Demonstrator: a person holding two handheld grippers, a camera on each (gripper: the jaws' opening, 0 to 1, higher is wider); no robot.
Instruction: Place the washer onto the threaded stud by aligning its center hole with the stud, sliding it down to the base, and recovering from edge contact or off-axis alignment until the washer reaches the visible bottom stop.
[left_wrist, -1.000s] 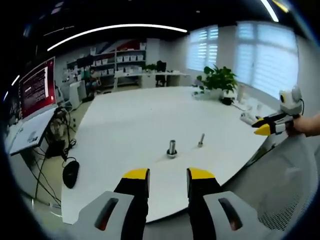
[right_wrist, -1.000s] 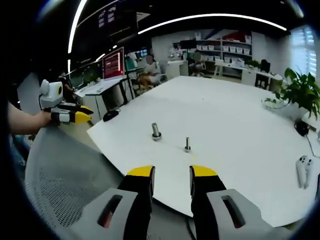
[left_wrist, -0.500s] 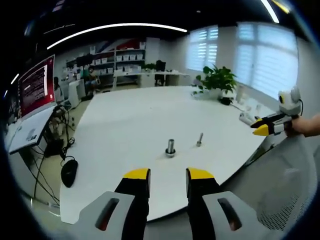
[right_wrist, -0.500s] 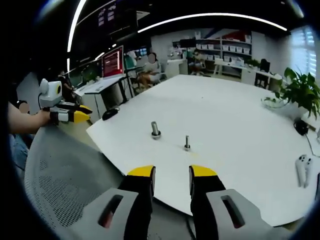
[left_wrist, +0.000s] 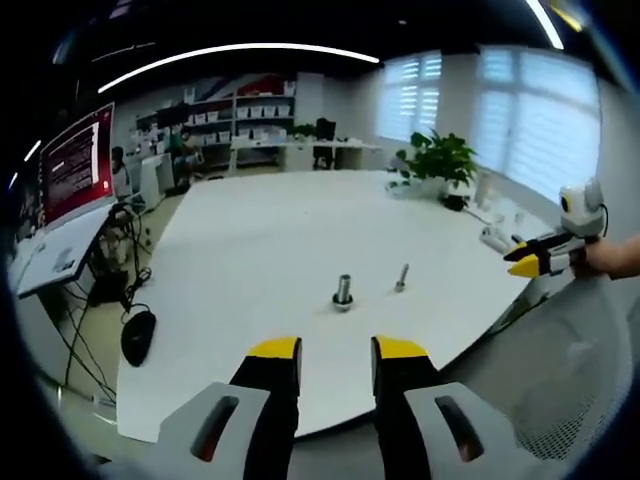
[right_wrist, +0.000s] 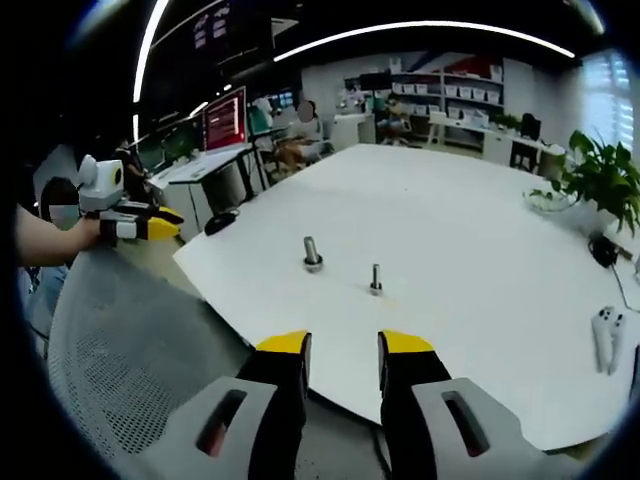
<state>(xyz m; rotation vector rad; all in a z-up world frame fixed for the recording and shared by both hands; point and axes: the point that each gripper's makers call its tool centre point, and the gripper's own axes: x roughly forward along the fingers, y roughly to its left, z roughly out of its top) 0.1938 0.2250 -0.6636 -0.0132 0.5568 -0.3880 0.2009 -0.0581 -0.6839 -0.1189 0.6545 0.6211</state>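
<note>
- The left claw (left_wrist: 335, 348) holds its yellow-tipped jaws a little apart, with nothing between them, as in the earlier pictures.
- The right claw (right_wrist: 345, 345) is also slightly parted and empty, unchanged.
- Both hover off the edge of the white worktop (left_wrist: 270, 230); the views have shifted only slightly.
- Two threaded studs stand near each other on the worktop as before: a thicker stud (left_wrist: 343, 292) and a thinner stud (left_wrist: 401, 278).
- The washer I cannot make out.
- The mesh chair back (right_wrist: 130, 340) lies below the right claw.
</note>
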